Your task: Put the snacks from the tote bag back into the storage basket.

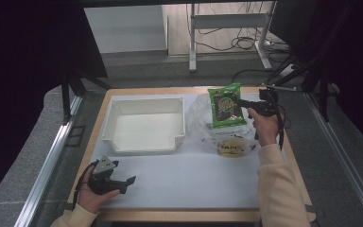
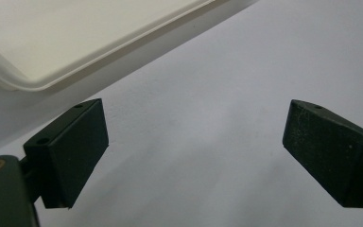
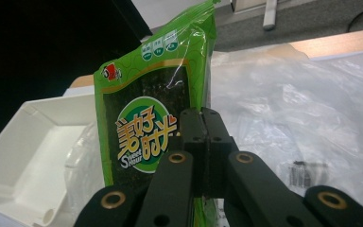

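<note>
The white table (image 1: 184, 182) carries everything. On it at about ten o'clock sits the white bin (image 1: 144, 124), empty and open-topped. At two o'clock a clear plastic bag (image 1: 203, 127) lies crumpled, with something yellow in its near end (I cannot make out what).

Above that bag the green snack packet (image 1: 226, 106) hangs upright, pinched at its edge by the right gripper (image 1: 251, 105), whose jaws are pressed together on the film. The grip looks thin: slick foil held by one margin could slide out or swing, and the packet might drop back onto the bag short of the bin, if the bin is where it goes. A fast sweep toward ten o'clock would cause that.

The left gripper (image 1: 123, 182) rests at seven o'clock, fingers (image 2: 71, 151) spread wide over bare table, holding nothing.
</note>
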A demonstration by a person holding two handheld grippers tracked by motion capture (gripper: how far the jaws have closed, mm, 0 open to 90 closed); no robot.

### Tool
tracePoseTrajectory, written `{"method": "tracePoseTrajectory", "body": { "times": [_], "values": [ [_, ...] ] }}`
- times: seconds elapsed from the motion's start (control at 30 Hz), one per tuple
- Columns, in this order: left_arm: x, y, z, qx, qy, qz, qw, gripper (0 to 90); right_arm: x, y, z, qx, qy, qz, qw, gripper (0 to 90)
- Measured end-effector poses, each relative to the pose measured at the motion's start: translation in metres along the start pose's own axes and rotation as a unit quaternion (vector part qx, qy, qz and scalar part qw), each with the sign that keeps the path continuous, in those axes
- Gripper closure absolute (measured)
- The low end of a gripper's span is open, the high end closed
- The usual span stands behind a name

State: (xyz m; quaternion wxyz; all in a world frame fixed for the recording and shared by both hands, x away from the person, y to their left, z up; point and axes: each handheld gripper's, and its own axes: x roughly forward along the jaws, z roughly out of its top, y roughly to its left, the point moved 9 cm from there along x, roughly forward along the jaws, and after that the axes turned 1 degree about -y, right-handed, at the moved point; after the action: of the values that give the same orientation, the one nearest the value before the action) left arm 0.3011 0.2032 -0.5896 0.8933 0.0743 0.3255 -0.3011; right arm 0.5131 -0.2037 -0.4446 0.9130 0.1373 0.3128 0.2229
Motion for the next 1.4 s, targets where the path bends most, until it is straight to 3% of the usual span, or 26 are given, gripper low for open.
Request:
{"method": "tracePoseTrajectory", "body": {
  "times": [0.37,1.4],
  "values": [
    [0.000,0.000,0.000,0.000,0.000,-0.001,1.0000,7.8,-0.001,0.013,0.003,-0.006,-0.007,0.014,0.9999,89.6],
    [0.000,0.000,0.000,0.001,-0.001,-0.001,1.0000,7.8,0.009,0.033,0.000,-0.003,-0.011,0.041,0.9991,89.6]
  ]
}}
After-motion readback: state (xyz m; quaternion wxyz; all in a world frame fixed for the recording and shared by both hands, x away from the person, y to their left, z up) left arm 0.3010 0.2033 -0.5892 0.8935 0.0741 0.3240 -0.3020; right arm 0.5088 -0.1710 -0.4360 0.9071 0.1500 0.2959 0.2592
